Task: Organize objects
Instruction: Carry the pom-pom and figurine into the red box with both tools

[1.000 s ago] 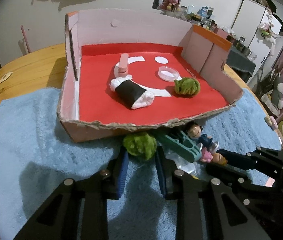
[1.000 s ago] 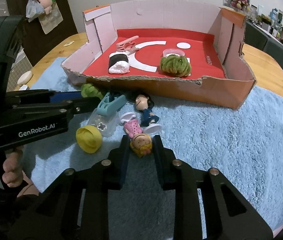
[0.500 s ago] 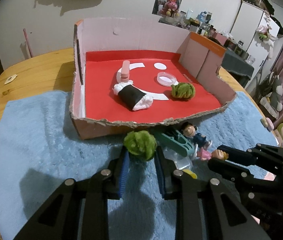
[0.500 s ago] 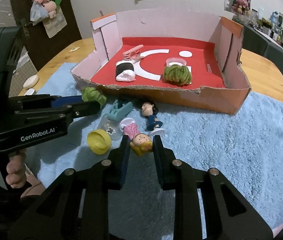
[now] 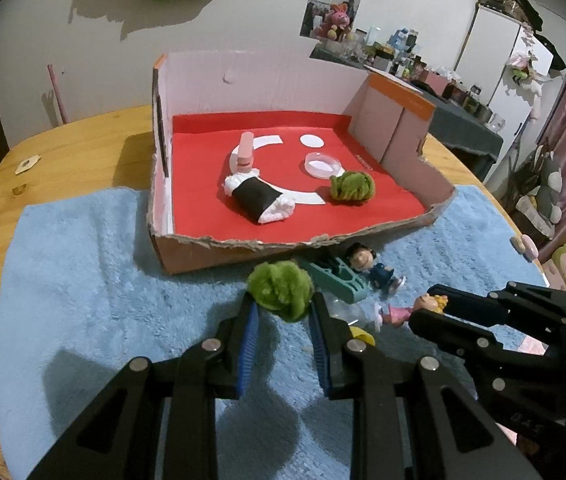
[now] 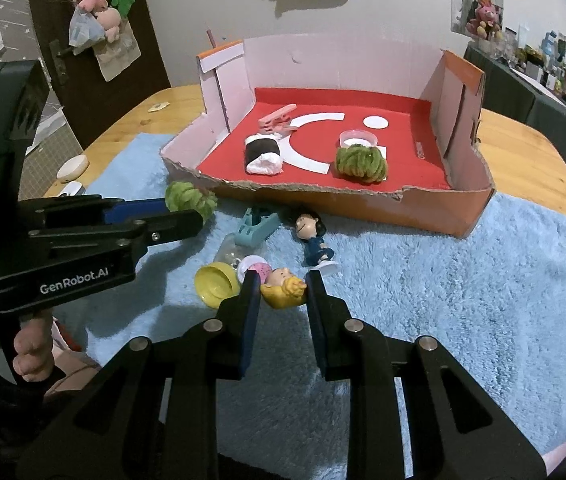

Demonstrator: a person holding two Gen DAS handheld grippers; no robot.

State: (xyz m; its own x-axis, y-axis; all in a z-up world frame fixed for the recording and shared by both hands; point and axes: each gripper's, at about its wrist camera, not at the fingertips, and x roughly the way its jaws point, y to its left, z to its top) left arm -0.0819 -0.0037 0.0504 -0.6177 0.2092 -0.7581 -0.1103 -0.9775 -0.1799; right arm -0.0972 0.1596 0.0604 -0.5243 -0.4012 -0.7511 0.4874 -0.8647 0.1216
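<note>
My left gripper (image 5: 283,302) is shut on a fuzzy green ball (image 5: 281,290), held just in front of the cardboard box (image 5: 219,254). The right wrist view shows that ball (image 6: 191,200) at the left gripper's tips. My right gripper (image 6: 281,284) is shut on the head of a blonde figurine in a pink dress (image 6: 283,290), low over the blue towel (image 6: 443,300). I cannot tell whether the figurine still touches the towel. The red-floored box holds a sushi toy (image 5: 259,200), a pink clip (image 5: 245,152), a clear dish (image 5: 322,164) and a second green ball (image 5: 352,187).
A dark-haired figurine (image 6: 311,236), a teal clip (image 6: 257,226), a yellow cap (image 6: 215,284) and a clear capsule half (image 6: 229,254) lie on the towel between the grippers and the box. The wooden table (image 5: 83,140) runs around the towel. A person's hand (image 6: 27,356) holds the left gripper.
My left gripper has drawn back and up a little from the box front with the green ball in it. The right gripper has stayed about where it was, shut on the figurine.
</note>
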